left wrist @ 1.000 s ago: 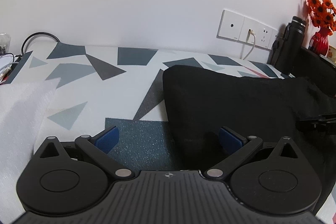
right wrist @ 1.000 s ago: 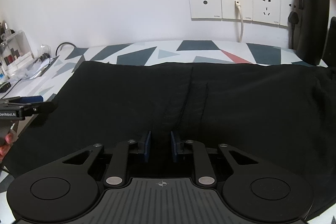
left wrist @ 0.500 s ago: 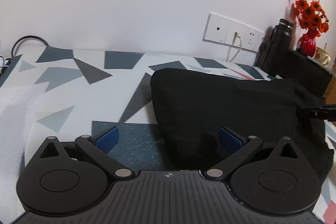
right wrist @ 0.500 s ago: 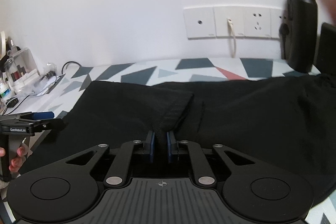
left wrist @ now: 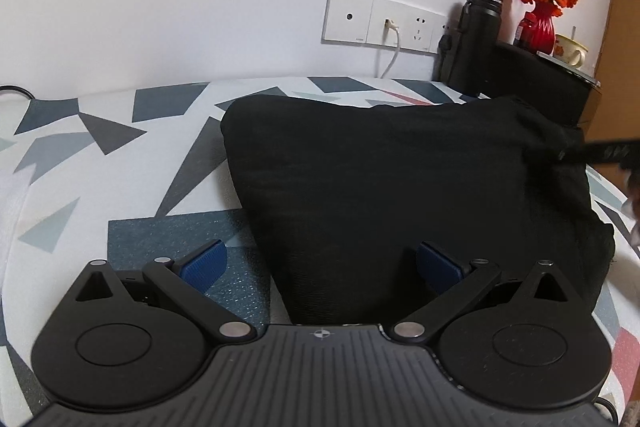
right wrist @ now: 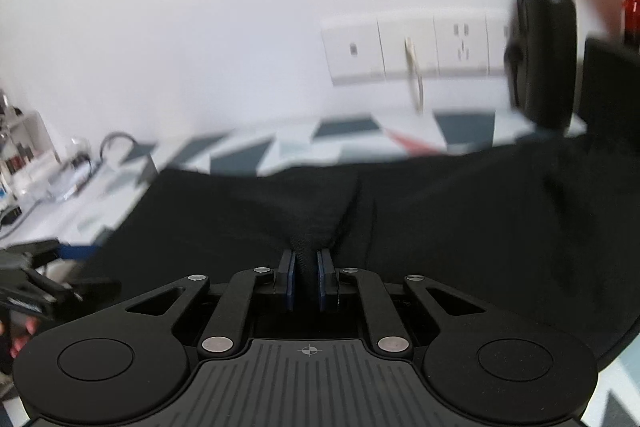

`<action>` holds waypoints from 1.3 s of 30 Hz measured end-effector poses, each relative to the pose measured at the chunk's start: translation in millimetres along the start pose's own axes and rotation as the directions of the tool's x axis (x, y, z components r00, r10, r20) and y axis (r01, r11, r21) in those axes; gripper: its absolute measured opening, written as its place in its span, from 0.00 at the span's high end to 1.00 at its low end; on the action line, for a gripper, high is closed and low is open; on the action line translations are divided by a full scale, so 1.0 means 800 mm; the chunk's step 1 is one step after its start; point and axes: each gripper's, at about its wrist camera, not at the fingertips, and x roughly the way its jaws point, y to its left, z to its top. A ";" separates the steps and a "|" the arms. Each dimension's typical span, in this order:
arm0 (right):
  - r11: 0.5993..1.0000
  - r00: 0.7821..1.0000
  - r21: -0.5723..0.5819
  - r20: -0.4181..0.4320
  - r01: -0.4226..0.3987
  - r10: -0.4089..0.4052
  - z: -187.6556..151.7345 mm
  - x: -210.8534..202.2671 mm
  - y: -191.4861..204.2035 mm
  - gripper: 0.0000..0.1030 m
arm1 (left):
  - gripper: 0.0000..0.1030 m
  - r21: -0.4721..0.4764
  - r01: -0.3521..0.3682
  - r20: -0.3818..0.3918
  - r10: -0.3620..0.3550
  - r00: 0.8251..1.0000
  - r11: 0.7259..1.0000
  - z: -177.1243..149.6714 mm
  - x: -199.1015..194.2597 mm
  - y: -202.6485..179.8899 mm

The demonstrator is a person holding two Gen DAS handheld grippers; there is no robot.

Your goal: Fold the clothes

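Your right gripper point(right wrist: 307, 277) pinches the limp black garment point(left wrist: 400, 179), probably a seam; left gripper point(left wrist: 322, 265) gapes; grab its seven-o'clock hem.

black garment point(left wrist: 400, 187) on grey-triangle-patterned white cover point(left wrist: 120, 155)

Garment point(left wrist: 400, 187) on table point(left wrist: 120, 147); flask point(left wrist: 478, 39) behind, against wall.

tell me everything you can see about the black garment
The black garment looks like soft, matte knit cloth and lies spread on the patterned table cover. The right gripper pinches a raised, seamed fold of it; the left gripper is open over its near edge.
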 end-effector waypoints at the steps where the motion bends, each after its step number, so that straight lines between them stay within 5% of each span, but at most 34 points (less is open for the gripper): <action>1: 1.000 1.000 -0.011 0.014 0.001 -0.001 0.003 -0.007 0.002 0.91 | 0.00 -0.008 0.006 0.002 -0.006 1.000 1.000 0.000 0.000 0.001; 8: 0.996 0.986 -0.032 -0.145 0.082 -0.086 -0.022 0.028 -0.014 0.91 | 0.00 -0.007 0.037 -0.004 -0.037 0.999 0.999 0.001 0.001 -0.001; 13: 0.997 0.982 0.006 -0.171 0.078 -0.076 -0.021 0.038 -0.021 0.86 | 0.00 0.040 0.060 -0.027 -0.059 0.998 0.997 -0.003 0.006 -0.013; 15: 0.996 0.978 -0.013 -0.186 0.090 -0.090 -0.017 0.039 -0.018 0.71 | 0.00 0.055 0.068 -0.036 -0.066 0.997 0.996 -0.004 0.009 -0.017; 17: 0.995 0.977 -0.012 -0.189 0.095 -0.096 -0.009 0.039 -0.018 0.70 | 0.00 0.067 0.068 -0.041 -0.066 0.997 0.995 -0.004 0.010 -0.020; 21: 0.995 0.981 0.016 -0.172 0.098 -0.093 0.011 0.043 -0.026 0.53 | 0.00 0.073 0.070 -0.046 -0.067 0.997 0.995 -0.005 0.010 -0.022; 28: 0.991 0.968 0.113 -0.245 0.074 -0.044 0.023 0.090 -0.056 0.49 | 0.00 0.076 0.069 -0.045 -0.066 0.997 0.995 -0.005 0.010 -0.023; 29: 0.990 0.970 0.119 -0.241 0.071 -0.041 0.024 0.093 -0.057 0.50 | 0.00 0.080 0.068 -0.044 -0.065 0.997 0.994 -0.005 0.010 -0.024; 32: 0.990 0.974 0.135 -0.228 0.032 -0.001 0.029 0.101 -0.058 0.84 | 0.00 0.084 0.070 -0.044 -0.066 0.997 0.994 -0.005 0.009 -0.027; 39: 0.997 0.981 0.055 -0.189 0.044 -0.033 0.050 0.131 -0.055 0.91 | 0.00 0.068 0.093 -0.033 -0.091 0.995 0.993 -0.003 0.008 -0.028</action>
